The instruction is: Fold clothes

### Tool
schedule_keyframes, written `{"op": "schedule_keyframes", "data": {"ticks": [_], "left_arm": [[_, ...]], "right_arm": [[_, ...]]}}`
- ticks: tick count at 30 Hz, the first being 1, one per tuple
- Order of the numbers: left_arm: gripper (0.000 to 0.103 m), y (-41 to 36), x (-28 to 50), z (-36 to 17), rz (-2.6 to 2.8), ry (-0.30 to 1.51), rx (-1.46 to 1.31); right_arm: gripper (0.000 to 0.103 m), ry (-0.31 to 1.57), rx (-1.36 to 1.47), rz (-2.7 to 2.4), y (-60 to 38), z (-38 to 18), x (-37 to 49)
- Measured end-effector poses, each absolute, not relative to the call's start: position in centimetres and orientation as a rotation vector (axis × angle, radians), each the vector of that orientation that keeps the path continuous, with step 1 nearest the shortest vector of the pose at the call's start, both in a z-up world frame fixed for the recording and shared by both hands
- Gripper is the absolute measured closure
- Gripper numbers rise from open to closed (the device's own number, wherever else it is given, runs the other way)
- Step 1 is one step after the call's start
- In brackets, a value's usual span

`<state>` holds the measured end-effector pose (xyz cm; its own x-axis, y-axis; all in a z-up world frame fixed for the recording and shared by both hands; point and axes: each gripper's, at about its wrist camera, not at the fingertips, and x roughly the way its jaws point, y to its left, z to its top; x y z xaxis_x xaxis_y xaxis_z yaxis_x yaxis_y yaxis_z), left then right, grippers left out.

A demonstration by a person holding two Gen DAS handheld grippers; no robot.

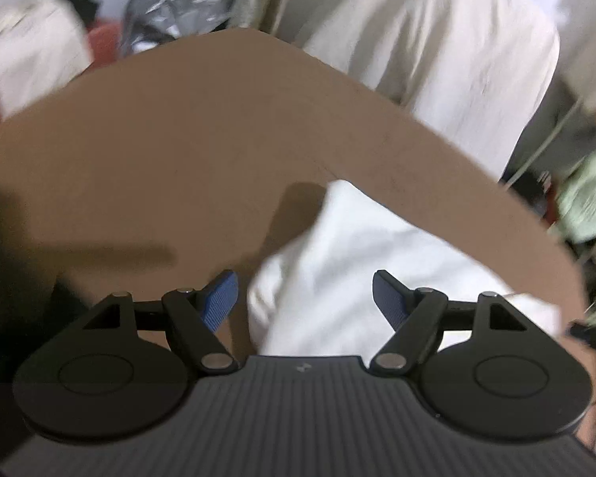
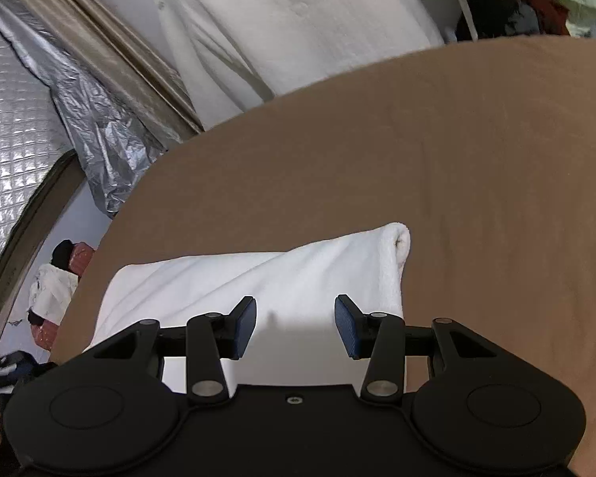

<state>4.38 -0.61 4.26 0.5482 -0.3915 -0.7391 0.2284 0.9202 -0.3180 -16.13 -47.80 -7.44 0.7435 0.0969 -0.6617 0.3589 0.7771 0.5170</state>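
Observation:
A white folded cloth [image 2: 258,274] lies on the brown table [image 2: 457,159], its far right corner rolled up a little. My right gripper [image 2: 296,324] hovers over the cloth's near part, open, blue pads apart with nothing pinched between them. In the left wrist view the same white cloth [image 1: 349,262] lies below and ahead of my left gripper [image 1: 305,298], which stands wide open above it; the pads touch nothing. That view is blurred.
Beyond the brown table's [image 1: 178,139] far edge hang white fabric [image 2: 278,20] and a crinkled silver cover [image 2: 99,119]. A pale green cloth pile [image 1: 588,198] sits off the right edge. Red and white items [image 2: 55,286] lie on the floor at left.

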Motion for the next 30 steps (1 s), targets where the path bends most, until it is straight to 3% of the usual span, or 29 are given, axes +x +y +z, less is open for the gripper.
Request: {"op": "schedule_keyframes", "data": {"ticks": [7, 13, 15, 16, 19, 23, 24, 26, 30], "left_arm": [[0.028, -6.4, 14.0, -1.0, -0.380, 0.941, -0.239], [0.028, -9.2, 16.9, -4.4, -0.497, 1.028, -0.263], [0.039, -10.5, 17.0, -5.4, -0.512, 1.141, -0.176], [0.051, -10.8, 16.7, -5.7, -0.490, 1.165, -0.143], [0.063, -10.9, 16.0, -5.8, -0.520, 1.134, -0.137], [0.062, -9.9, 16.6, -5.1, -0.517, 1.033, -0.195], [0.060, -9.8, 17.0, -5.1, -0.500, 1.034, -0.208], [0.042, -9.5, 17.7, -5.1, -0.458, 1.043, -0.232], [0.041, -8.6, 18.4, -6.1, -0.459, 1.082, -0.333]], "right_arm": [[0.049, 0.803, 0.781, -0.210, -50.3, -9.2, -14.1], [0.048, 0.827, 0.776, -0.217, -50.9, -10.4, -14.4], [0.048, 0.821, 0.807, -0.193, -51.4, -11.2, -14.3], [0.048, 0.809, 0.837, -0.172, -51.6, -11.8, -14.3], [0.048, 0.801, 0.885, -0.079, -51.3, -14.2, -13.7], [0.047, 0.766, 0.912, 0.028, -50.6, -15.8, -12.8], [0.047, 0.750, 0.928, 0.051, -50.6, -16.0, -12.7], [0.047, 0.717, 0.979, 0.065, -51.1, -16.4, -12.2], [0.047, 0.624, 1.082, 0.001, -52.3, -17.5, -11.5]]}}
